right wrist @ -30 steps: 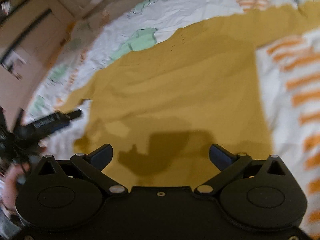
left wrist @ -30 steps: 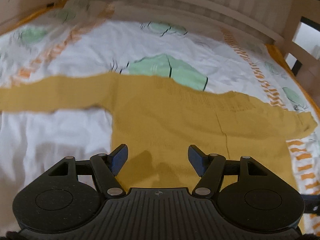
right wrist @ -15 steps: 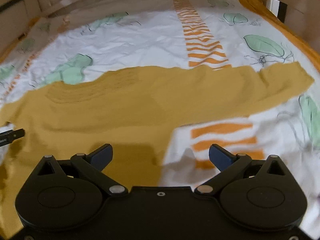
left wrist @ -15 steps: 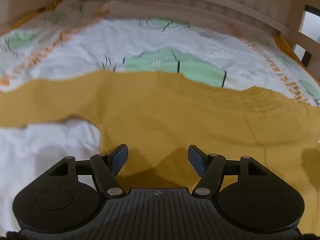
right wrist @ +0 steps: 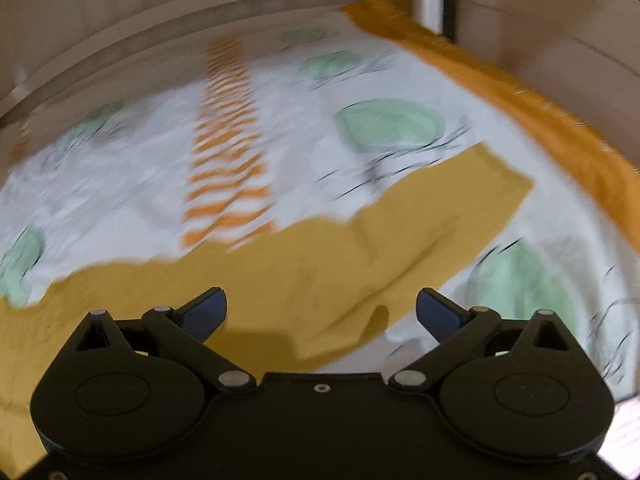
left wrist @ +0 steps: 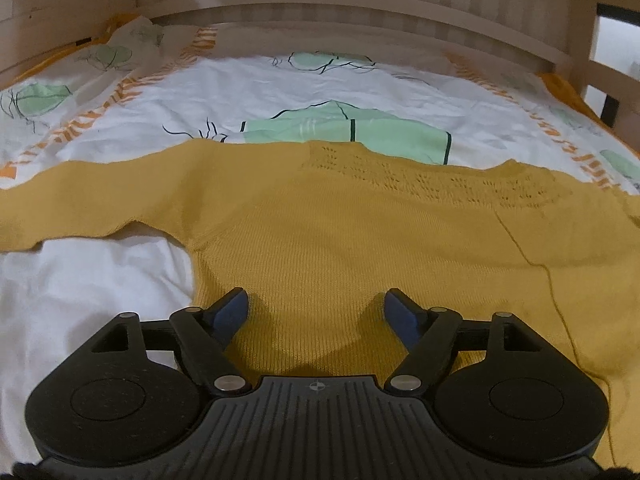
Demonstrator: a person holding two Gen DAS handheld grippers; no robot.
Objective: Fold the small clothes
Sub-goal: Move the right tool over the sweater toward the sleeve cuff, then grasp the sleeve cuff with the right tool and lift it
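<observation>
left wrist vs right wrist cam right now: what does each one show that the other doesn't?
Left wrist only: the sweater's body and patterned neckline, one sleeve stretched out flat, and the slatted headboard, all sharp.

Right wrist only: the other sleeve with its cuff end, and the bedspread's orange border, all blurred.

Both: the mustard sweater lying on the leaf-print bedspread, and an open gripper with nothing between its fingers, left gripper and right gripper.
</observation>
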